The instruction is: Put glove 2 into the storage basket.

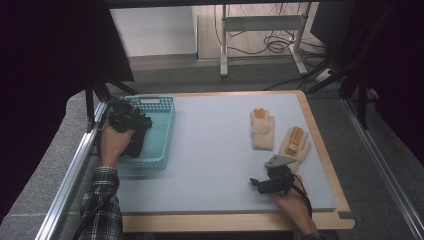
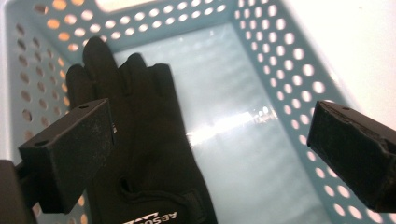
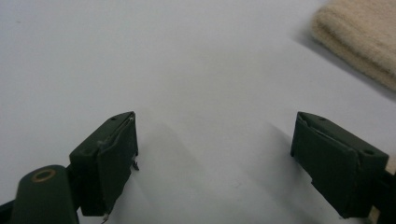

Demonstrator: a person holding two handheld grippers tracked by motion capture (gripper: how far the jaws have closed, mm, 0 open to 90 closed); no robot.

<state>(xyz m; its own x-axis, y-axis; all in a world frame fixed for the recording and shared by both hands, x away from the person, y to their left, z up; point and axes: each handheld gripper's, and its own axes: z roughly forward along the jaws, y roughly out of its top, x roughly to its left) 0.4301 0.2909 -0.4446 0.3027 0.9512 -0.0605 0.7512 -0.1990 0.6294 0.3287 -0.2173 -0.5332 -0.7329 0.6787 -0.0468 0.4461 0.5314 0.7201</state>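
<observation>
Black glove (image 2: 140,154) lies flat on the floor of the teal basket (image 2: 280,60), toward the wall that my left gripper view shows at 9 o'clock, its fingers pointing to 11 o'clock there. White lettering shows near its cuff at the bottom edge of that view.

My left gripper (image 2: 210,149) hangs above the glove, jaws wide apart, nothing pressed between them; the glove sits under the left jaw, not touched as far as I can tell. In the high view my left gripper (image 1: 127,120) is over the basket (image 1: 160,102), which stands at the bench's (image 1: 210,140) 9 o'clock edge, my hand wrapped round the gripper's body.

My right gripper (image 3: 215,154) has its jaws apart too, with bare bench surface between them. In the high view it (image 1: 256,184) sits near the bench's 5 o'clock corner, pointing toward 9 o'clock.

Two cream gloves lie at the 3 o'clock side of the bench: one (image 1: 262,129) flat with fingers toward 12 o'clock, the other (image 1: 296,142) just beside it, angled, close behind my right gripper. An edge of cream glove (image 3: 359,42) shows at 1 o'clock in the right gripper view, apart from the jaws.
</observation>
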